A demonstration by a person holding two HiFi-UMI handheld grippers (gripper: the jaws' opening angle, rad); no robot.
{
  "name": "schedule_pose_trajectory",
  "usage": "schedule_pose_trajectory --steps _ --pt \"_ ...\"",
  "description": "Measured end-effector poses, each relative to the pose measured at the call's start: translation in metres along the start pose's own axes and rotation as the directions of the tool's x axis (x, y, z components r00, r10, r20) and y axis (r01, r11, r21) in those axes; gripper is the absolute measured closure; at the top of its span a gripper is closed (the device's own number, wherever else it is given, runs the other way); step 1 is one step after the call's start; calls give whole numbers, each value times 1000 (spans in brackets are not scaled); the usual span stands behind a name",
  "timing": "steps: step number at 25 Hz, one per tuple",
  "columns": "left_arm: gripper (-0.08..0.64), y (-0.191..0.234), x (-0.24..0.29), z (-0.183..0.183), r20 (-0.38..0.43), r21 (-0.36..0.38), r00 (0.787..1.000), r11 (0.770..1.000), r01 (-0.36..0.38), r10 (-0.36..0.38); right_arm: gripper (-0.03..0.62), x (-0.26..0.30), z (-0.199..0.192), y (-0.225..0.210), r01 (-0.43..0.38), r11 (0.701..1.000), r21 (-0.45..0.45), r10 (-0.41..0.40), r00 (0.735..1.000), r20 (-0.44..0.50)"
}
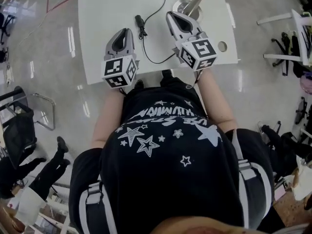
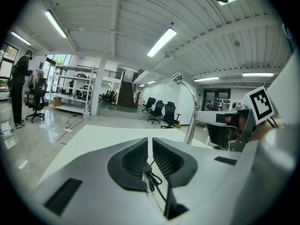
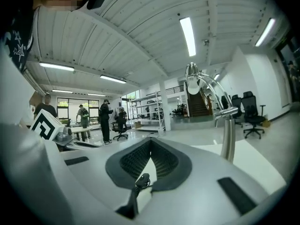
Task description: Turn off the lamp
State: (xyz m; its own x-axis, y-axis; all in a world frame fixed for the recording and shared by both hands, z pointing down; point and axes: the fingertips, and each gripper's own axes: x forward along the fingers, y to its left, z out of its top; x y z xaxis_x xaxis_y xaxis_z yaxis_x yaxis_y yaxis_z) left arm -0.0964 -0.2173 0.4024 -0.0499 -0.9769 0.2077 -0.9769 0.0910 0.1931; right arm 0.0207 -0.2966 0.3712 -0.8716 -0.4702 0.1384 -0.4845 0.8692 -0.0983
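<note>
Grey left gripper [image 1: 125, 30] and right gripper [image 1: 169, 14], jaws closed and empty, at the near edge of the white rectangular table [image 1: 97, 28]; black switch cable [image 1: 140, 23] between them, silver metal lamp [image 1: 195, 0] just ahead

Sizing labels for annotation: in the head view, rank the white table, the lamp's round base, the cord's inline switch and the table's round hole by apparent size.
1. white table
2. lamp base
3. inline switch and round hole: about alike, so unranked

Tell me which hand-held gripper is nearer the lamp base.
Right. The right hand-held gripper is just beside the lamp base; the left hand-held gripper is farther to the left, beyond the black cord.
</note>
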Motion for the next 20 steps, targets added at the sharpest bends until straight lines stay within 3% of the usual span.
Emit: schedule_pose_trajectory --steps 7,12,20 --pt "543 -4 32 -25 -39 -33 993 993 -115 114 586 30 -18 -21 -136 991 -3 136 990 -42" --pt "422 -6 50 -48 -110 -63 984 987 -150 143 586 56 -24 -21 -240 971 -16 238 969 -72" --pt "342 -7 80 -81 -220 -49 957 977 -206 190 586 76 -41 -23 -342 940 -17 337 934 -121"
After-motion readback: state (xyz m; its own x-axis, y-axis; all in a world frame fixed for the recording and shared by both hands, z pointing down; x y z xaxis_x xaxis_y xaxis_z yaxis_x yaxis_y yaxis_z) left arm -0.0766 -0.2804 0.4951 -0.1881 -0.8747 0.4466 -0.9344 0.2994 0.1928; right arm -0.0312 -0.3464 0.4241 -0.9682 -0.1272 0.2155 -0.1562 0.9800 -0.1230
